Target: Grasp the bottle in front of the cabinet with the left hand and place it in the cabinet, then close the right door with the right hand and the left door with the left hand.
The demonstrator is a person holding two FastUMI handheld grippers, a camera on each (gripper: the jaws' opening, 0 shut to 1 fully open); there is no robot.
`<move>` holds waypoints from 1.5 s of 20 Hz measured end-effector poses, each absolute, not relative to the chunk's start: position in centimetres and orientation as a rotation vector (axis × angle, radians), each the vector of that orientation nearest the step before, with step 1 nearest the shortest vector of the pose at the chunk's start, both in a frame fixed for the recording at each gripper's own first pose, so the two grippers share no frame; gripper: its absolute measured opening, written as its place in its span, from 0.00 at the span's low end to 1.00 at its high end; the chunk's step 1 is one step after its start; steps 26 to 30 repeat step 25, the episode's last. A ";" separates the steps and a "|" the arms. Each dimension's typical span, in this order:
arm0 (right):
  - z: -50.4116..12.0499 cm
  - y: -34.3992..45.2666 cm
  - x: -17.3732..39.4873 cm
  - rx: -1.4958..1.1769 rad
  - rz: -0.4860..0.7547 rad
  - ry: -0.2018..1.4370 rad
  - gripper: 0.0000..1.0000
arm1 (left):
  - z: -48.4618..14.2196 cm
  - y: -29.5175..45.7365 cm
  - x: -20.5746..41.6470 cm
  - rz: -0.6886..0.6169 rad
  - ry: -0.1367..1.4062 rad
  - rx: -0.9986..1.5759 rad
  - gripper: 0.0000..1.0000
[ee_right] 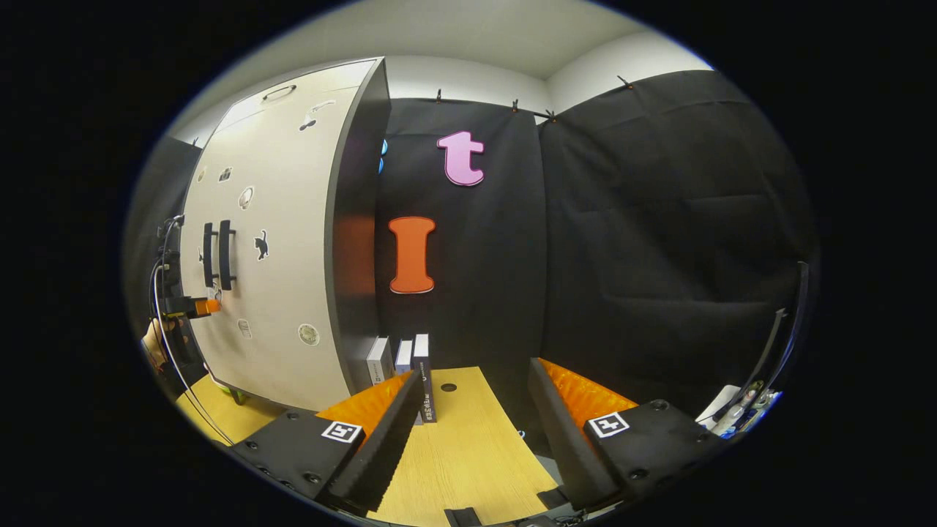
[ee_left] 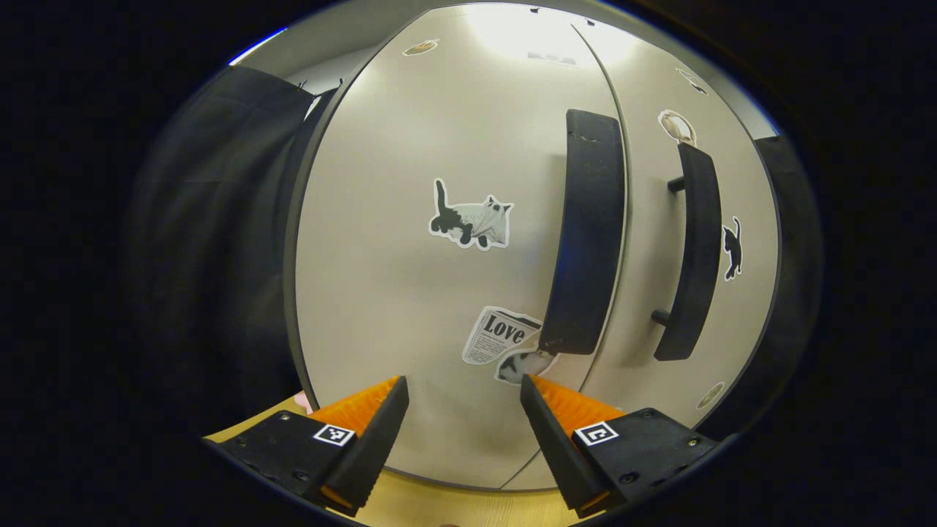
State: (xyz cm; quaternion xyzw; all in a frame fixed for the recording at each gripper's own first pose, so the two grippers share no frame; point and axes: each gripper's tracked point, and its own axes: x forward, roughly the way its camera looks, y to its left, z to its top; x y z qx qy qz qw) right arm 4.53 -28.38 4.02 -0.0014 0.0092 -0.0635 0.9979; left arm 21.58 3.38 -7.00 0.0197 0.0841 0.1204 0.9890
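The pale cabinet (ee_left: 439, 293) stands close ahead in the left gripper view, and both doors look shut. The left door carries a cat sticker (ee_left: 471, 222) and a black handle (ee_left: 585, 234); the right door's handle (ee_left: 692, 256) is just beyond the seam. My left gripper (ee_left: 463, 388) is open with nothing between its fingers, right in front of the left door. In the right gripper view the cabinet (ee_right: 285, 256) stands at the left with its two handles (ee_right: 217, 253) side by side. The left gripper (ee_right: 208, 306) and the hand (ee_right: 155, 344) holding it are at the left door. My right gripper (ee_right: 474, 377) hangs open over the wooden table (ee_right: 468, 454).
Three small boxes (ee_right: 401, 359) stand upright on the table against the cabinet's right side. A round hole (ee_right: 449, 386) is in the tabletop. Black cloth walls close the back and right. White items and cables (ee_right: 736, 413) lie at the far right edge.
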 end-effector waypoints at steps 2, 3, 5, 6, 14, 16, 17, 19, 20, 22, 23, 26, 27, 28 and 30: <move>4.2 -28.4 4.4 -0.004 -0.123 0.015 0.96 | -6.3 2.6 20.7 0.237 0.158 0.020 0.94; 4.4 -28.3 4.3 -0.004 -0.119 0.013 0.96 | -5.8 2.1 20.4 0.230 0.152 0.016 0.94; 4.7 -28.2 4.1 -0.003 -0.110 0.005 0.96 | -4.1 1.2 19.4 0.215 0.138 0.027 0.94; 4.8 -28.1 4.2 -0.001 -0.105 0.001 0.96 | -2.9 0.7 18.9 0.210 0.126 0.039 0.94; 6.8 -28.4 3.4 0.005 -0.058 -0.026 0.96 | 4.2 -3.8 13.6 0.141 0.058 0.080 0.94; 7.3 -28.4 3.4 -0.007 -0.050 -0.033 0.96 | 5.6 -4.7 12.1 0.135 0.033 0.078 0.94; 7.7 -28.3 3.3 -0.008 -0.046 -0.039 0.96 | 6.1 -5.1 11.4 0.132 0.028 0.073 0.94; 8.3 -27.9 3.4 -0.003 -0.031 -0.051 0.96 | 7.3 -5.7 10.2 0.125 0.011 0.062 0.94; 8.6 -27.8 3.6 0.001 -0.023 -0.057 0.96 | 7.9 -5.9 9.6 0.124 0.001 0.062 0.94; 8.9 -27.5 3.7 0.003 -0.011 -0.068 0.96 | 9.1 -6.1 8.5 0.136 -0.021 0.076 0.94; 9.0 -27.5 3.6 0.004 -0.007 -0.071 0.96 | 9.6 -5.9 8.1 0.148 -0.034 0.083 0.94; 8.9 -27.5 3.7 0.008 0.000 -0.070 0.96 | 10.3 -6.0 7.4 0.161 -0.055 0.086 0.94; 8.9 -27.5 3.7 0.008 0.000 -0.070 0.96 | 10.3 -6.0 7.4 0.161 -0.055 0.086 0.94; 8.9 -27.5 3.7 0.008 0.000 -0.070 0.96 | 10.3 -6.0 7.4 0.161 -0.055 0.086 0.94; 8.9 -27.5 3.7 0.008 0.000 -0.070 0.96 | 10.3 -6.0 7.4 0.161 -0.055 0.086 0.94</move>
